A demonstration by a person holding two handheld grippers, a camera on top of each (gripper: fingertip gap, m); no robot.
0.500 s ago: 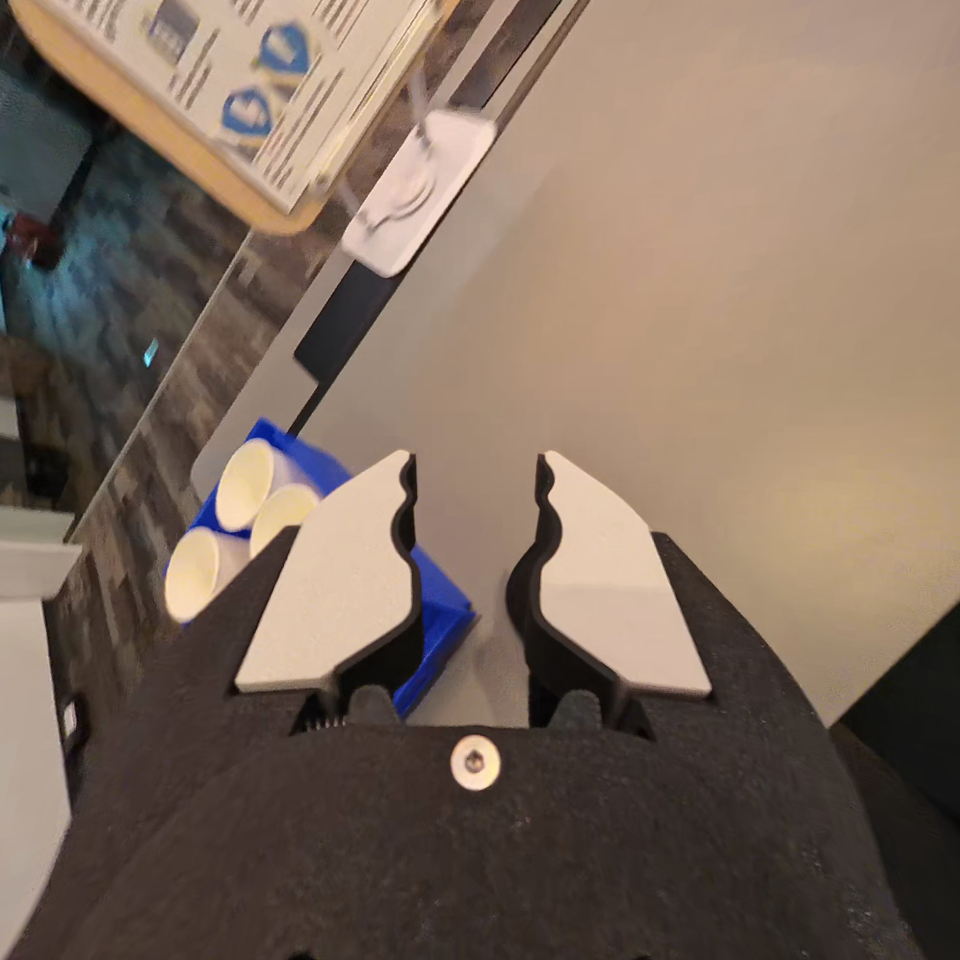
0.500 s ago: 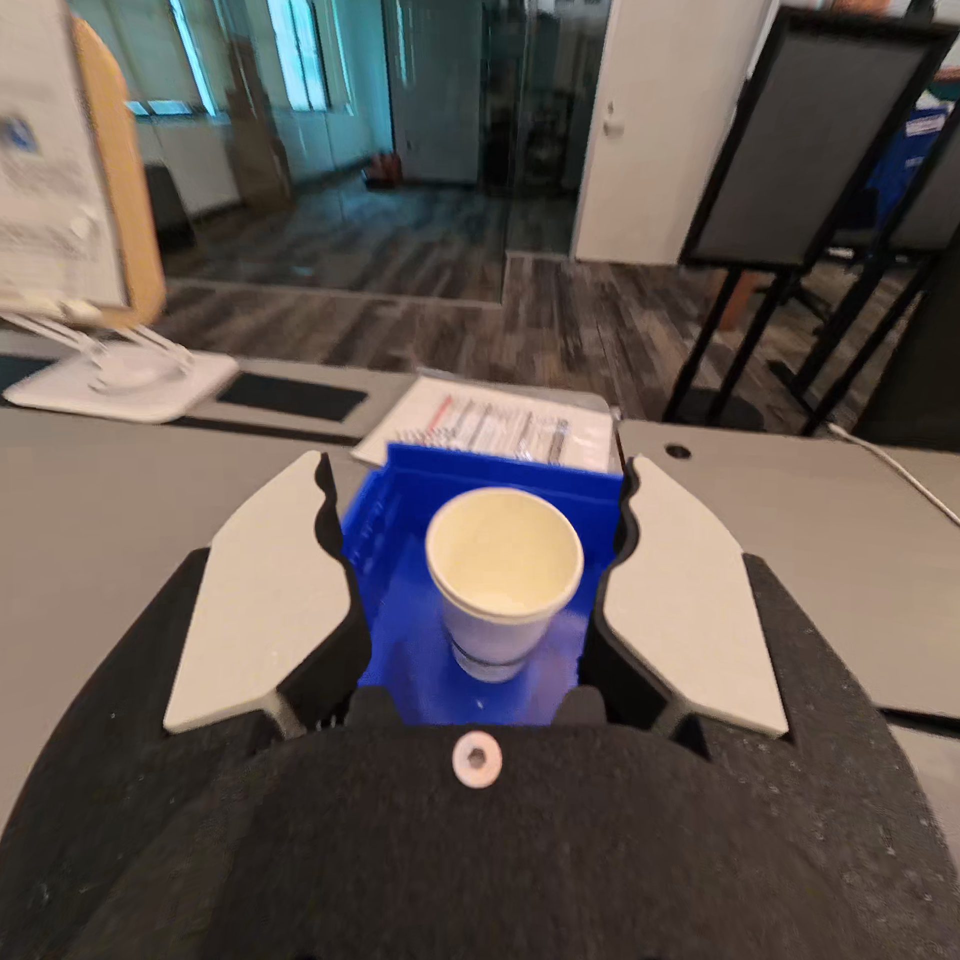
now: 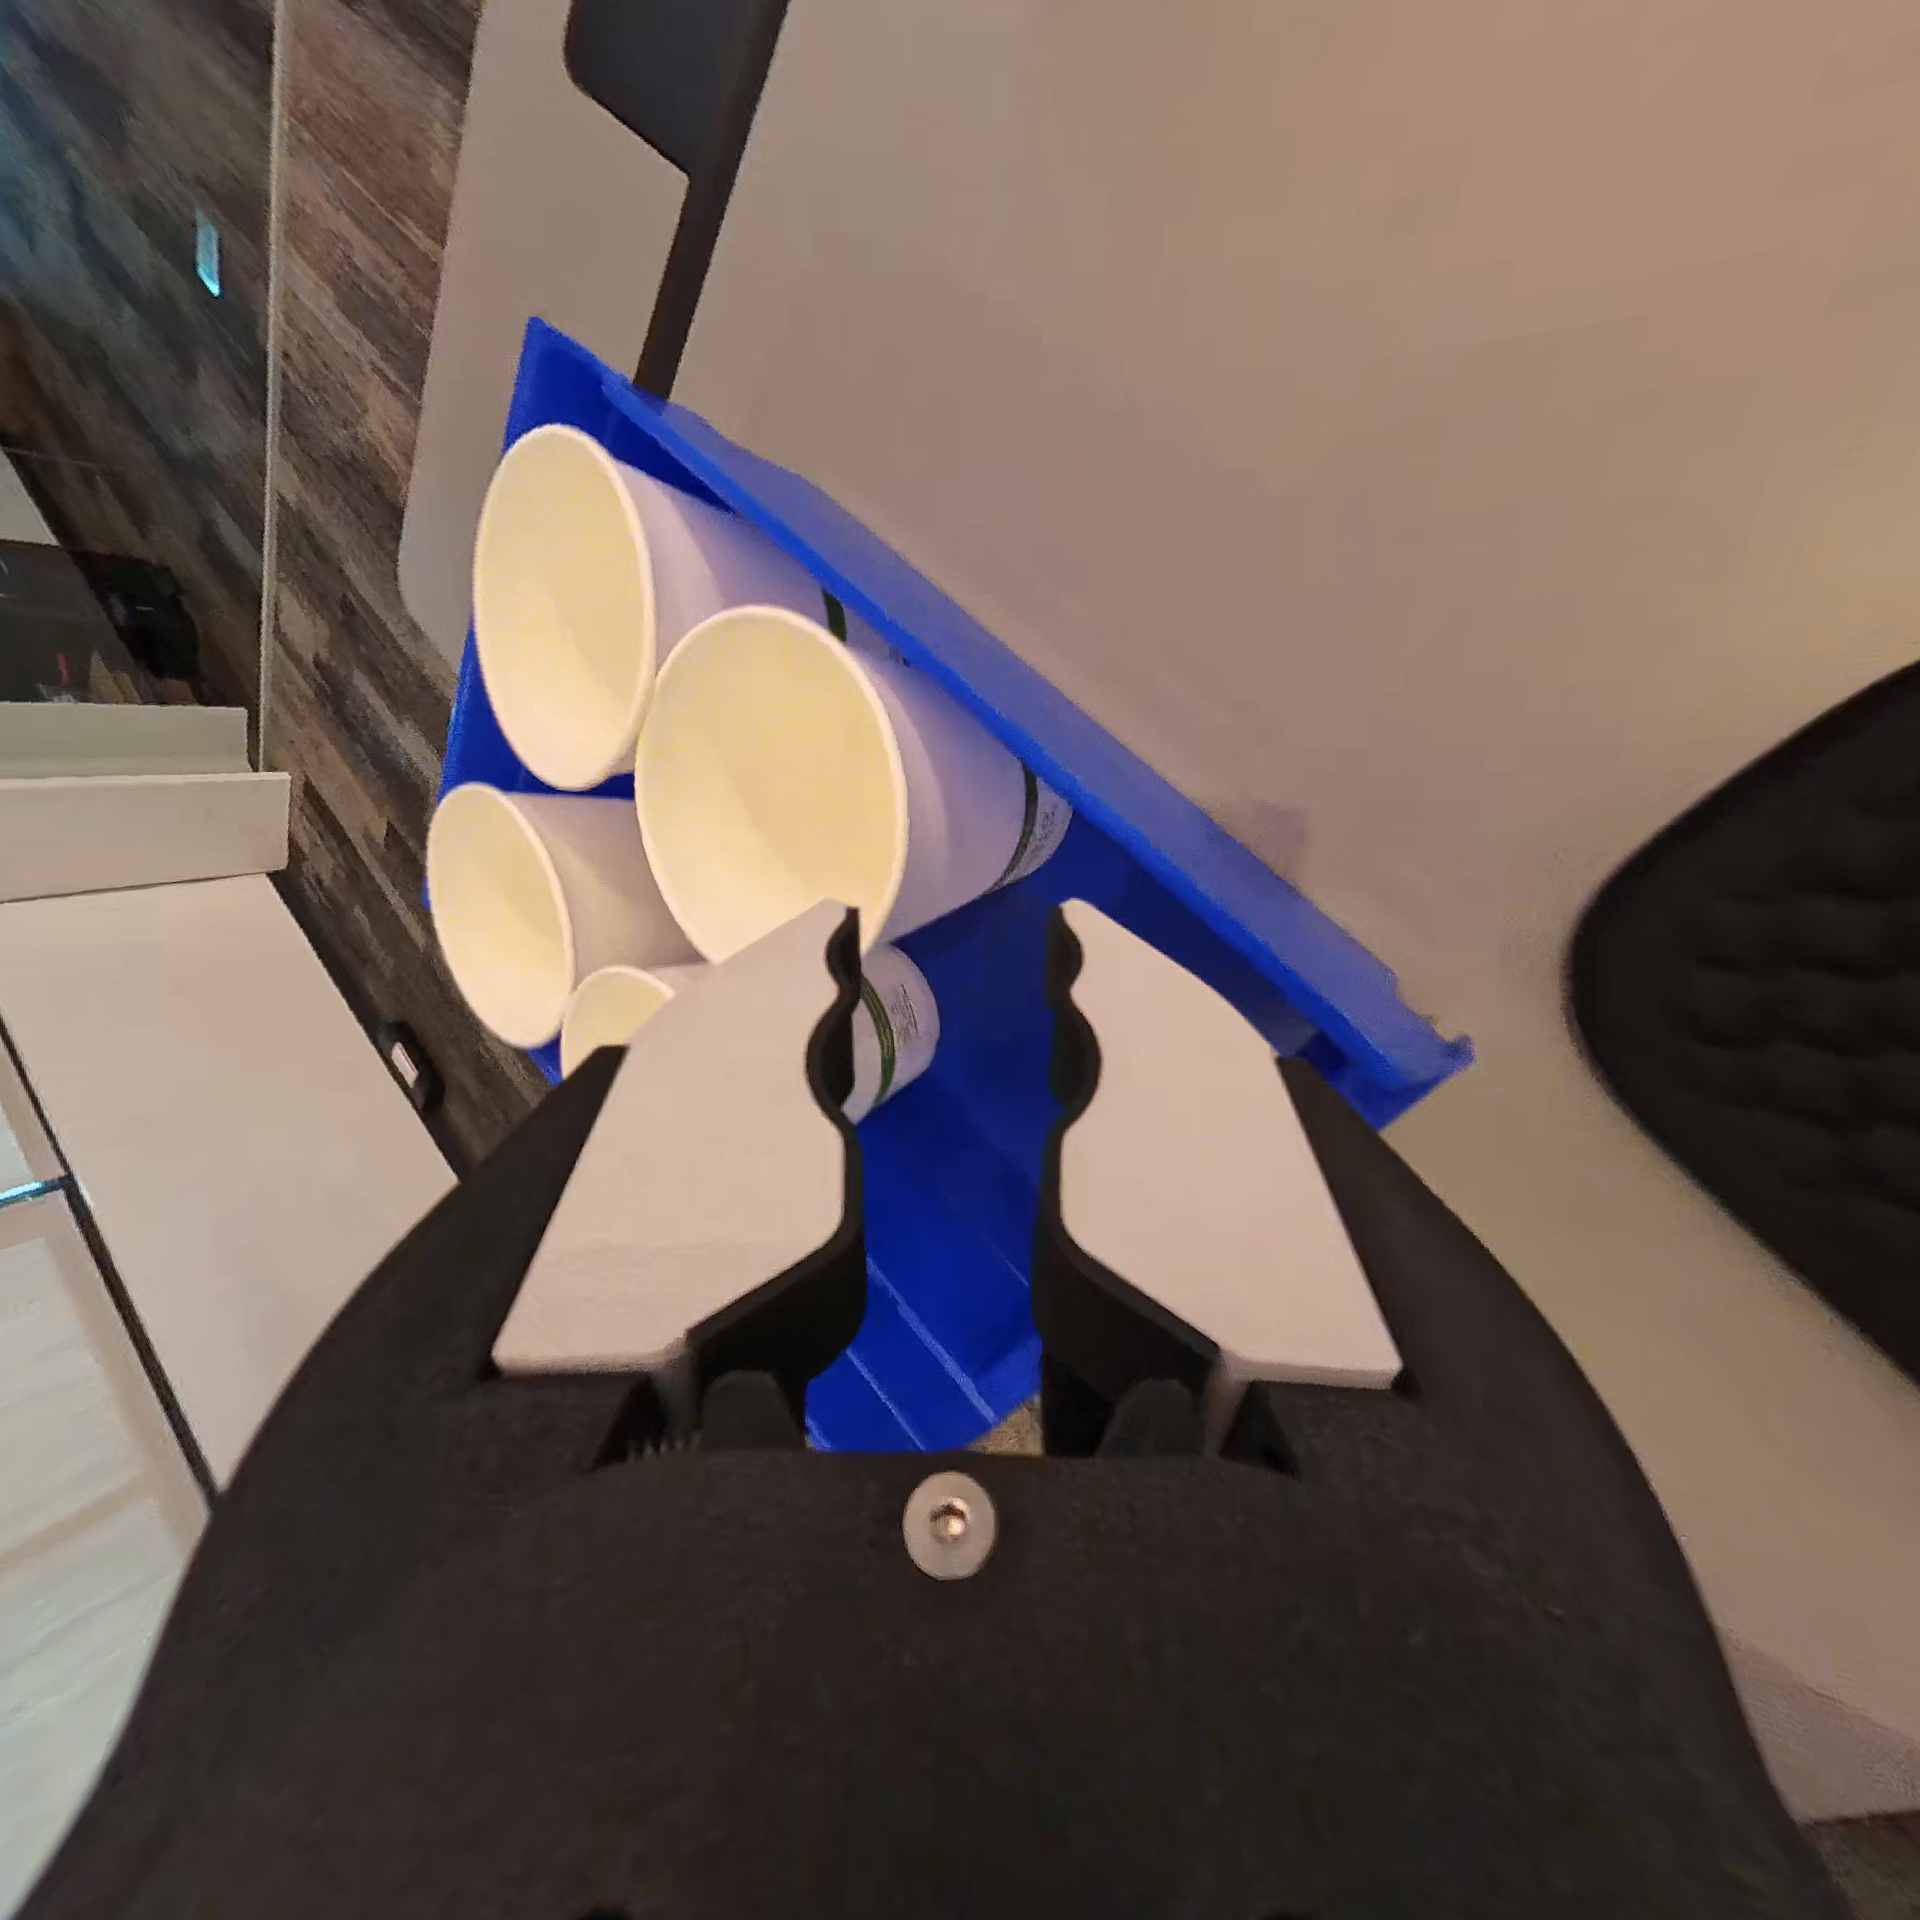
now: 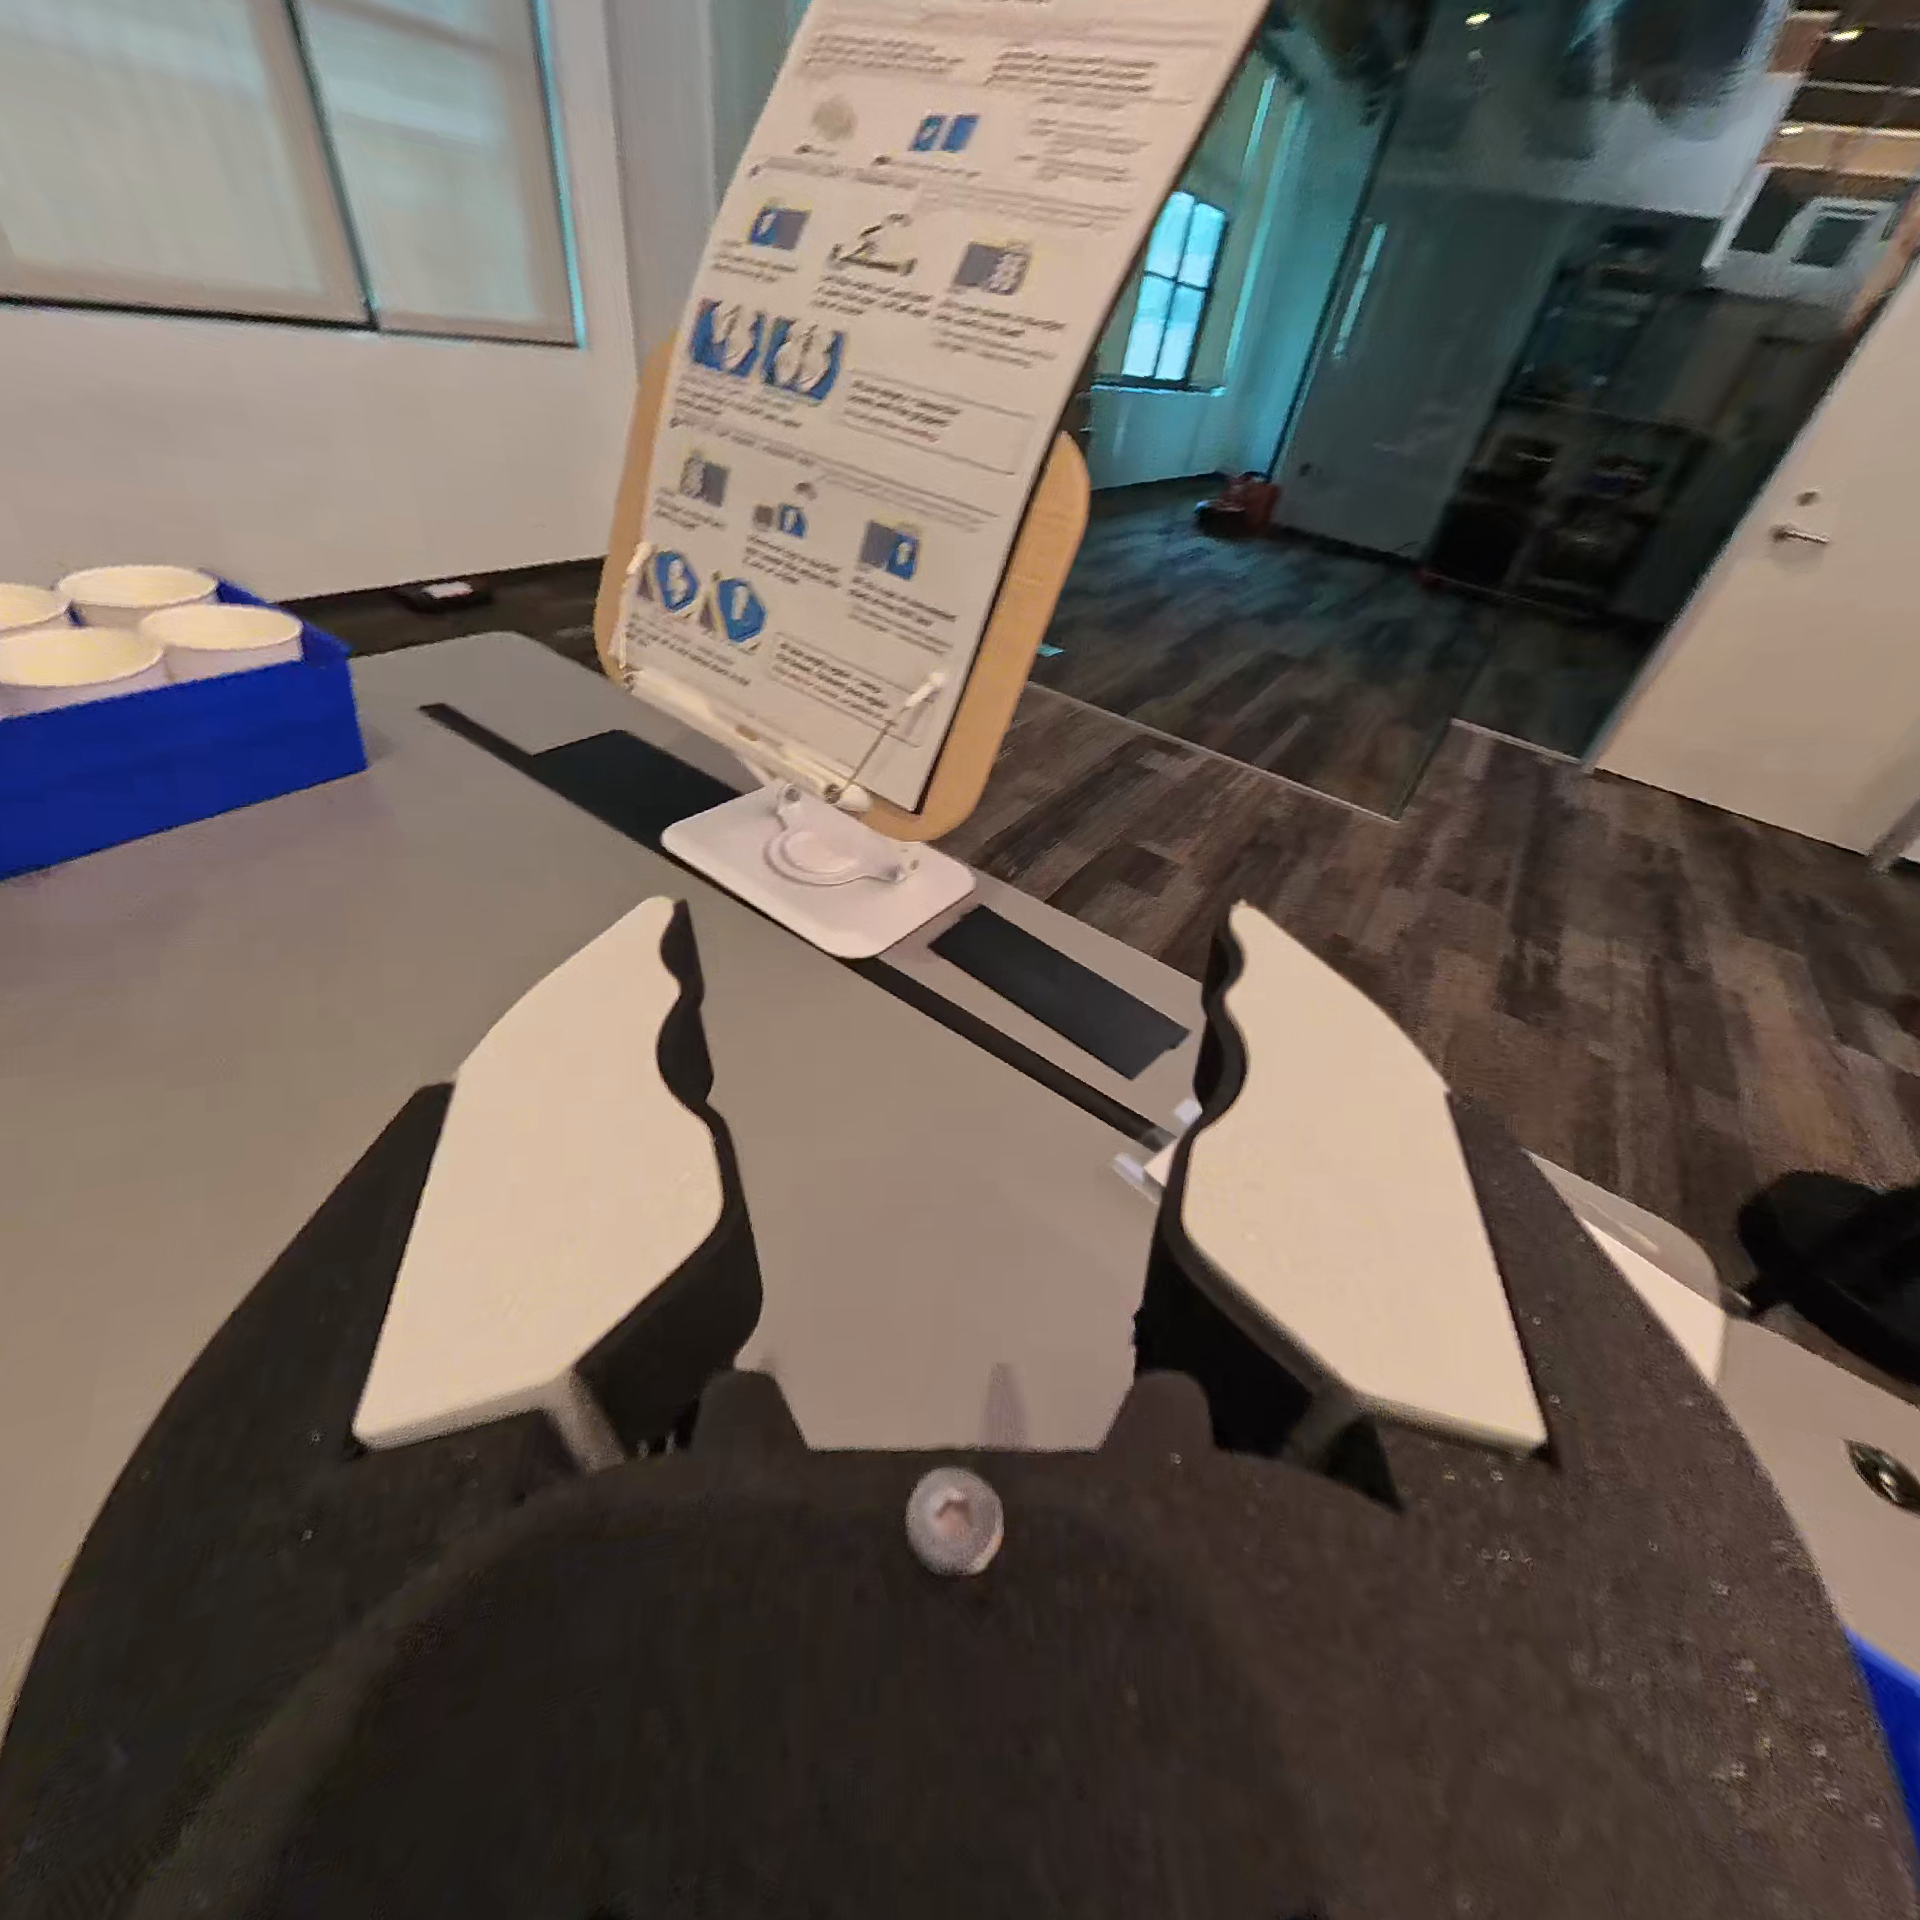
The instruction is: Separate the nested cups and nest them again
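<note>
Cups: four white paper cups [image 3: 769, 779] are sitting close together, mouths open, inside a blue bin [image 3: 1091, 790]; in the left wrist view the whole scene is appearing rolled onto its side, and the fourth cup is showing only as a sliver of rim behind the left finger.
Cups, far view: in the right wrist view the same four cups [image 4: 135, 629] are standing upright in the blue bin [image 4: 177, 748] at the far left edge of the picture.
Blue bin: it is resting on the grey worktop [image 3: 1351, 416], near the worktop's edge.
Left gripper [image 3: 951, 925]: it is hovering just above the bin with its jaws narrowly parted and nothing between them; the left fingertip is overlapping the nearest cups in the picture, though whether it is touching them cannot be told.
Right gripper [image 4: 951, 940]: it is pointing across the bare worktop [image 4: 260, 1039], well apart from the cups, with its jaws spread wide and empty.
Document stand [image 4: 821, 862]: a white-footed stand is holding a printed instruction sheet [image 4: 894, 416] against a tan backing board, just beyond the right gripper's fingertips.
Black strip [image 4: 1039, 982]: it is lying along the worktop's far edge, passing under the stand's foot.
Black chair back [image 3: 1766, 1039]: it is showing at the right edge of the left wrist view.
</note>
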